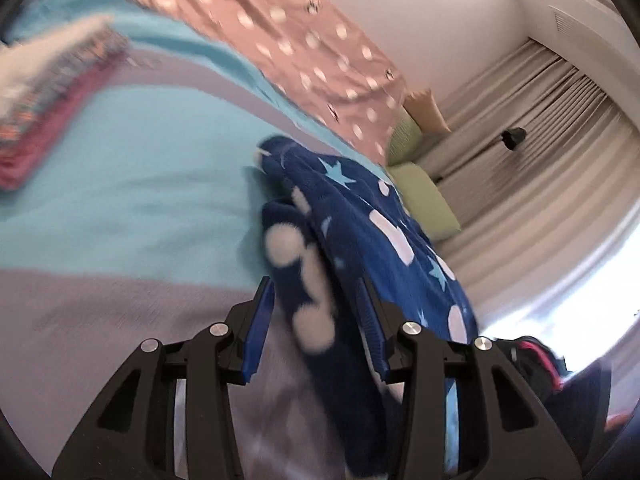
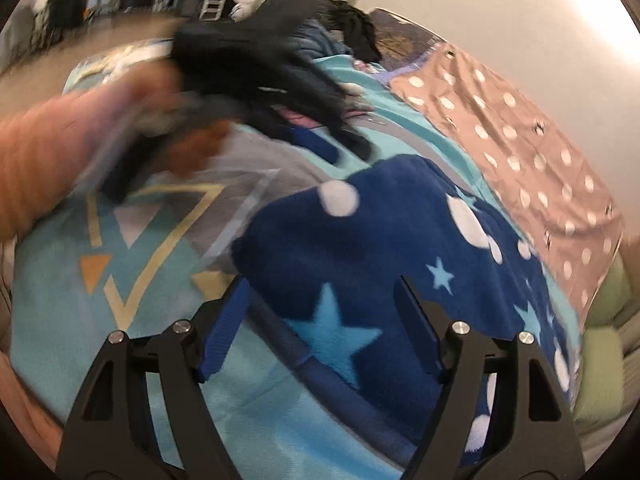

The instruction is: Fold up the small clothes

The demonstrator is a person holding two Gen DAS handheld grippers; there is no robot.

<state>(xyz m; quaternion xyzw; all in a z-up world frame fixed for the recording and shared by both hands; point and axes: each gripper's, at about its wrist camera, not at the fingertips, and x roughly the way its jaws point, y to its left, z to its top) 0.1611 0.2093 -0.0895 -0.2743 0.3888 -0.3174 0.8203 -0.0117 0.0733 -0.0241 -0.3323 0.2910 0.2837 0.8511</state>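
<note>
A navy fleece garment with white dots and light blue stars [image 1: 360, 216] lies on the teal and grey bedspread [image 1: 140, 184]. My left gripper [image 1: 318, 292] is open, its jaws wide apart, with a fold of the garment lying between them. In the right wrist view the same garment [image 2: 384, 248] spreads flat on the bedspread [image 2: 80, 320]. My right gripper [image 2: 322, 292] is open, with the garment's near edge between its blue-padded fingers. The left gripper and the hand holding it [image 2: 248, 76] show blurred at the upper left of that view.
A pink sheet with white dots [image 1: 288, 40] [image 2: 532, 152] lies along the wall side. A folded stack of patterned clothes [image 1: 48, 96] sits at the far left. Green pillows [image 1: 428, 200] and curtains [image 1: 540, 140] are beyond the bed. Dark clothes [image 2: 352, 28] lie at the far end.
</note>
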